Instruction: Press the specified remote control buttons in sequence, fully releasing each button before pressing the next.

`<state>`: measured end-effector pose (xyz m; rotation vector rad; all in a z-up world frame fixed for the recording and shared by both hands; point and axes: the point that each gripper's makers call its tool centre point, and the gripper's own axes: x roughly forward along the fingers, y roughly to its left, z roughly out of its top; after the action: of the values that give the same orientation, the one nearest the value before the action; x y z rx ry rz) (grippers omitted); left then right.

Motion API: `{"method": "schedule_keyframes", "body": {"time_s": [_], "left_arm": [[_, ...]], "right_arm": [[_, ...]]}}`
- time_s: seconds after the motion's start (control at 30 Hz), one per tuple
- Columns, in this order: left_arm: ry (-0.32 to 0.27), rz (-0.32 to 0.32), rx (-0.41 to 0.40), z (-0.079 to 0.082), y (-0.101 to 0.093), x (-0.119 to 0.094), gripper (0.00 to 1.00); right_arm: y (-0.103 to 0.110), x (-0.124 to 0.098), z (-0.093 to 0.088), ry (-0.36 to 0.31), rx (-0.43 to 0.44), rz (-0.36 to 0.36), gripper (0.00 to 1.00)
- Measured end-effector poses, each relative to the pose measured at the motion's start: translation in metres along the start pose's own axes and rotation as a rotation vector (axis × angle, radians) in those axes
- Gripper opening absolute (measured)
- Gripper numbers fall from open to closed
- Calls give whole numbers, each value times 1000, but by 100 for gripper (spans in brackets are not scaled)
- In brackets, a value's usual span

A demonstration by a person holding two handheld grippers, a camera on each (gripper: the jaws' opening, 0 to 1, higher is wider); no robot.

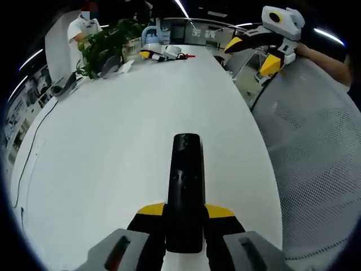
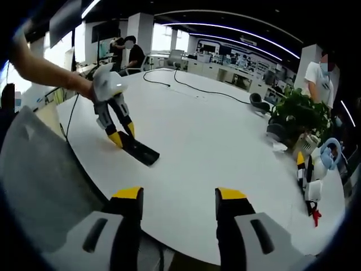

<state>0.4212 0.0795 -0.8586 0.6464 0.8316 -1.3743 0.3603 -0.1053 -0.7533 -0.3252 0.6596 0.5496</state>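
In the left gripper view, a black cable (image 1: 29, 148) is seen along the left edge of the white table (image 1: 113, 147), and a green plant (image 1: 104, 42) stands at the far left end, with a person in white (image 1: 84, 25) behind it. In the middle, low in the view, the left gripper (image 1: 185, 217) is closed on the black remote control (image 1: 186, 186); its 2 yellow-tipped jaws press on the near end of the remote from both sides, and the far end is pointed along the table. At the upper right, the right gripper (image 1: 256, 53) is held in the air beside the table, above a grey mesh chair back (image 1: 316, 164).

In the right gripper view, at the left, the left gripper (image 2: 119, 134) is held by a hand (image 2: 84, 86), and the remote control (image 2: 141, 151) is clamped in it near the table edge, its far end touching or just above the table (image 2: 214, 141). In the bottom middle, the right gripper (image 2: 179, 197) is seen with its 2 jaws well apart, and nothing is held between them. At the right, the plant (image 2: 302, 116) is seen.
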Motion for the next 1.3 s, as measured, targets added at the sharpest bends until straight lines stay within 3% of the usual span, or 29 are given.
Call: {"method": "schedule_keyframes", "body": {"time_s": [1.3], "left_arm": [[-8,-33,14,-4,-31,-1,25]], "right_arm": [[3,0,0,-2,1,10,52]]}}
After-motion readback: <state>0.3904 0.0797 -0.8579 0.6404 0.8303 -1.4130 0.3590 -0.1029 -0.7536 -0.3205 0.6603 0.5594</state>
